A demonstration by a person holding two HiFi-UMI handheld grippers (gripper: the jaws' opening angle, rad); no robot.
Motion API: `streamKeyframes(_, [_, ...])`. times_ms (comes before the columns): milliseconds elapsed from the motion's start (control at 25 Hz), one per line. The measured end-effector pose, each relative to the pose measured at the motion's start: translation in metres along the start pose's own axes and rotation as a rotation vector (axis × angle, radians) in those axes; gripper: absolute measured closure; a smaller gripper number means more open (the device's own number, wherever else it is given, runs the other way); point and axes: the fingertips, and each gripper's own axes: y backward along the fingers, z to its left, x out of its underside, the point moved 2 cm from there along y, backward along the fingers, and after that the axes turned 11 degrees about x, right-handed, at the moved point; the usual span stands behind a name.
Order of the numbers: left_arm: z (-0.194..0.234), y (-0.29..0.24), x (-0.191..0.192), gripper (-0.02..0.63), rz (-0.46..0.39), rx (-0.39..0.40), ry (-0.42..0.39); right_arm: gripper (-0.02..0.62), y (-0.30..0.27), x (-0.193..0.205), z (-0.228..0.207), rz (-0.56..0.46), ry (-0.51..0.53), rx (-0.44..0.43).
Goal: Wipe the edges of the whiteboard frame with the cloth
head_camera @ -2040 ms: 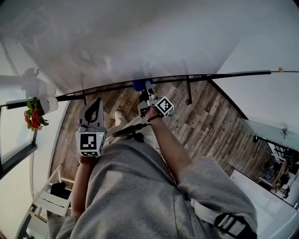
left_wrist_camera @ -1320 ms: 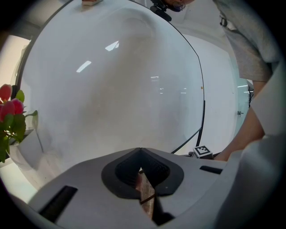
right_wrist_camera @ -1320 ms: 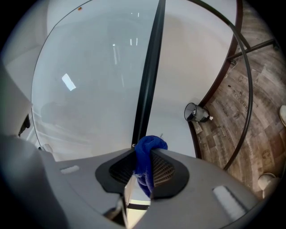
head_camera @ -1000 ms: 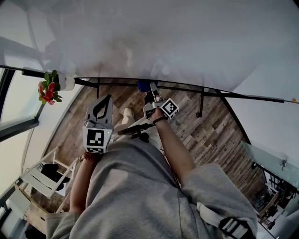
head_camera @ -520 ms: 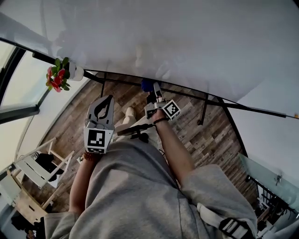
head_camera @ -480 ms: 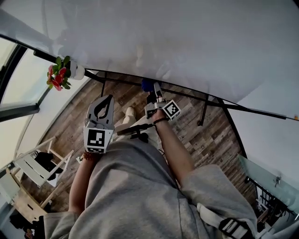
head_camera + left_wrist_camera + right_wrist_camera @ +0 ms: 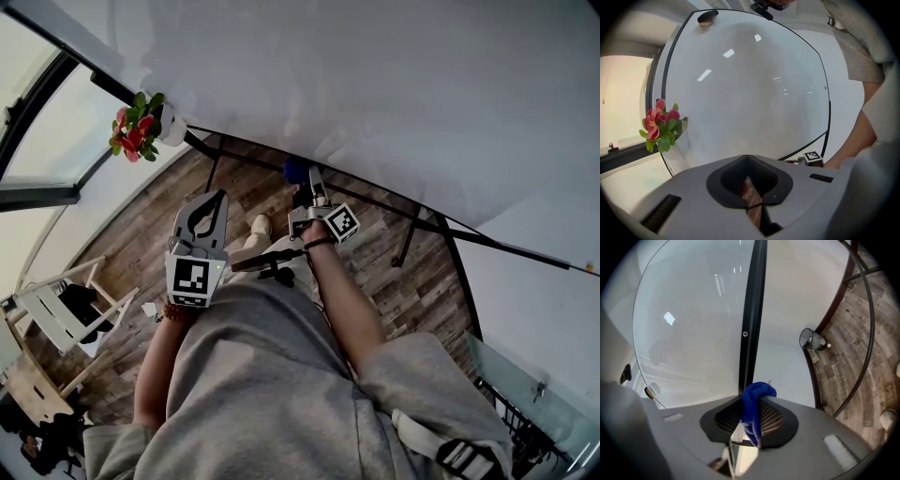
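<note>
The whiteboard [image 7: 375, 84] fills the top of the head view, and its black frame edge [image 7: 375, 204] slants down to the right. My right gripper [image 7: 307, 178] is shut on a blue cloth [image 7: 297, 170] that lies against this edge. In the right gripper view the blue cloth [image 7: 756, 405] bulges out between the jaws of my right gripper [image 7: 750, 401], straight in front of the black frame strip [image 7: 752, 310]. My left gripper [image 7: 210, 201] hangs lower left, away from the board and shut with nothing in it. From the left gripper [image 7: 748, 159] the whole board [image 7: 750, 84] shows.
Red flowers in a white pot [image 7: 141, 125] sit at the board's left end. Black stand legs [image 7: 407, 242] reach down to the wood floor [image 7: 412, 281]. A white chair [image 7: 58, 309] stands at lower left. An eraser [image 7: 708, 16] lies on the board's far edge.
The head view has swung, so the frame edge and flowers now sit higher and more tilted. The right gripper with the cloth stays at the frame; the left gripper has hardly moved.
</note>
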Motion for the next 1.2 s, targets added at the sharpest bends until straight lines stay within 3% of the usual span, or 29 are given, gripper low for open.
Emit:
streamKeyframes(440, [0.016, 0.029, 0.016, 0.6, 0.026, -0.098, 0.051, 0.5, -0.018, 0.028, 0.013, 0.039, 0.068, -0.011])
streamKeyframes(800, [0.001, 0.042, 0.015, 0.6, 0.054, -0.13, 0.107, 0.5, -0.028, 0.043, 0.016, 0.018, -0.049, -0.015])
streamKeyframes(1040, [0.032, 0.032, 0.029, 0.6, 0.048, -0.076, 0.12, 0.5, -0.028, 0.05, 0.018, 0.015, -0.06, -0.017])
streamKeyframes(1200, [0.069, 0.031, 0.029, 0.6, 0.049, -0.029, 0.104, 0.5, -0.025, 0.051, 0.016, -0.062, -0.077, 0.006])
